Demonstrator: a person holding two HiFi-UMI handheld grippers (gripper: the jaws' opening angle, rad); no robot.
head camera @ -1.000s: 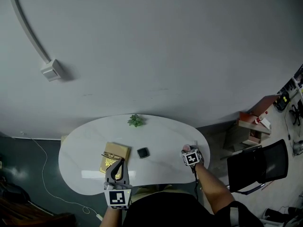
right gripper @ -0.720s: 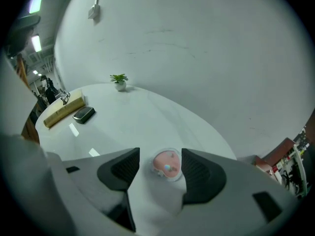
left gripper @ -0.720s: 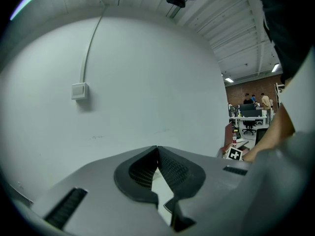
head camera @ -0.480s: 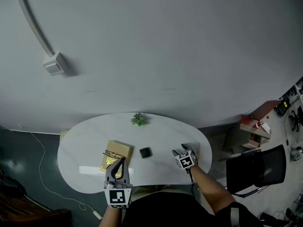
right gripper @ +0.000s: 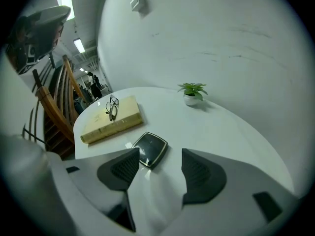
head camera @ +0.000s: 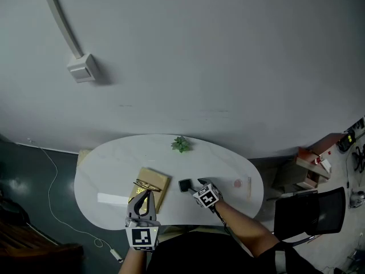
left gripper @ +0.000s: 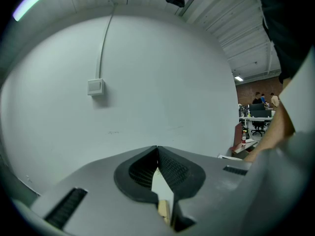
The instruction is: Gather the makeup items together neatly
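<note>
**Step in hand (judged): the right tongs grasp the compact**

The black square compact with the gold rim (right gripper: 150, 149) lies flat, lid up, near the middle of the white oval counter (head camera: 219, 160). It is just beside the tan hardback book (right gripper: 112, 118), which carries a pair of spectacles (right gripper: 111, 107). It is well apart from the small pink round item (head camera: 238, 183) and the pale stick (head camera: 248, 187) at the counter's right end.

**State of the tongs**
- The right tongs (right gripper: 161, 157) are spread wide and have just been opening. Only bare counter lies between the jaws. The compact sits just ahead, partly behind the tip of the jaw on the left of the right gripper view.
- The left tongs (left gripper: 157, 149) are pressed together at the tips, empty, and poised over the near edge of the book.

**Procedure (advice)**
1. Shift the right tongs towards the book side until the compact is centred between the jaws.
2. Roll the wrist so the pads face two opposite flat edges, not corners.
3. Lower the tips almost to the counter. The case is thin and looks glossy, so a high or oblique pinch is likely to slip.
4. Close gently, then lift.

**Orientation**

The case is close to square, so no distinct long axis can be read. In the right gripper view it sits diamond-wise, with one rounded corner pointing towards the tongs and its edges oblique to the jaw line.
</note>
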